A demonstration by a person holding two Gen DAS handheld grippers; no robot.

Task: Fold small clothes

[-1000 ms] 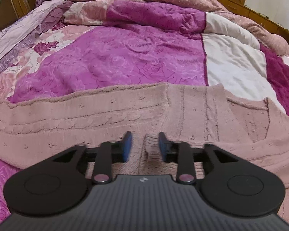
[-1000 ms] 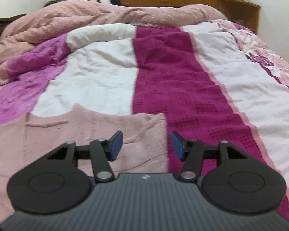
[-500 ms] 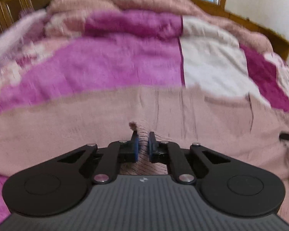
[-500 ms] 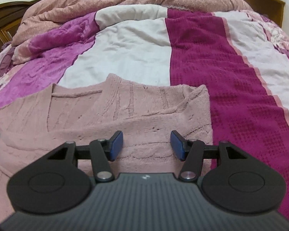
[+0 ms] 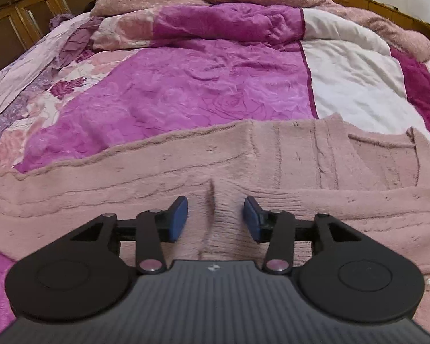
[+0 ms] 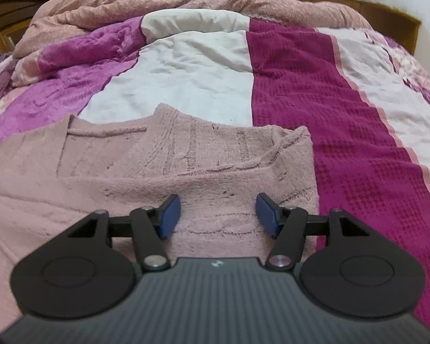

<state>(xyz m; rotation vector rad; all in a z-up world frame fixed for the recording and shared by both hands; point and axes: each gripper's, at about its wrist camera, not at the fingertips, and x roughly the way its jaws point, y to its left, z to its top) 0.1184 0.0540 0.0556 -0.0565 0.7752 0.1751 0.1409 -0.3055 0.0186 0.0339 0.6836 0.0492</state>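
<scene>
A pink knitted sweater [image 5: 286, 166] lies flat across the bed, its near part folded over the rest. My left gripper [image 5: 216, 218] is open just above the folded layer, with a small ridge of knit between its blue pads. The sweater also shows in the right wrist view [image 6: 186, 157], with its right edge near the dark magenta stripe. My right gripper [image 6: 218, 215] is open and empty over the sweater's folded near part, close to its right end.
The bed is covered by a patchwork quilt [image 5: 186, 86] of magenta, white and floral panels. A rumpled pink blanket [image 6: 186, 3] is heaped at the far end. Wooden cabinets [image 5: 23, 20] stand at the left; a wooden headboard [image 6: 387, 14] runs behind.
My left gripper shut on a pinch of the sweater half a second ago and has now opened, leaving a small ridge. My right gripper stayed open and moved left over the sweater.
</scene>
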